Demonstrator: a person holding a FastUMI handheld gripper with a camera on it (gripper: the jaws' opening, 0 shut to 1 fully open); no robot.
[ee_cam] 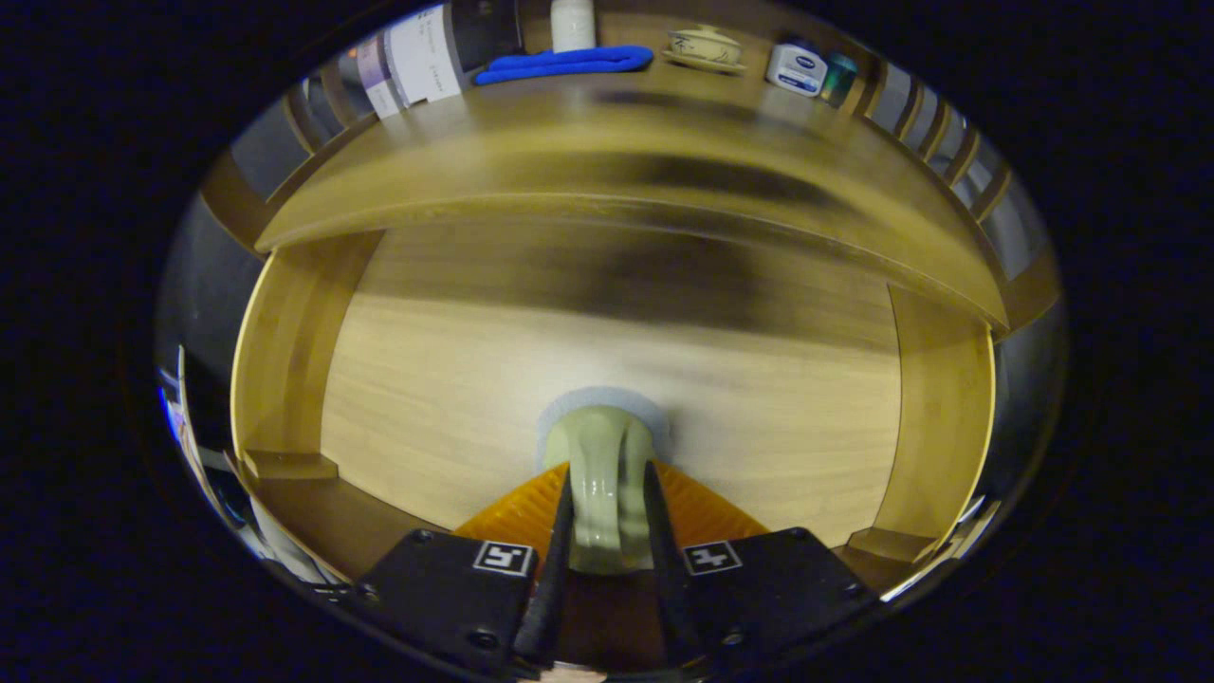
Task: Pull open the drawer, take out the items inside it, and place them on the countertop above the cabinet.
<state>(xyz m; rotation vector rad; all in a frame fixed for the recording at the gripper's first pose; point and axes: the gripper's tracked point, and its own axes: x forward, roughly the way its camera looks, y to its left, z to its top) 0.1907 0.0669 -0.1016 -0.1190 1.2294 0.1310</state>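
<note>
The gripper (607,493) pinches a pale green knob (599,465) on the drawer (474,379) front, both fingers pressed on its sides. Above, the tabletop (531,152) carries a blue cloth (566,64), a white bottle (573,24), a lidded bowl (704,46) and a small tub (795,68).

drawer (427,398) pale matt wood, smooth. handle (599,474) glossy glazed ceramic, pinched between the gripper (607,517) fingers. countertop (588,133) satin wood. blue cloth (564,63) soft.
</note>
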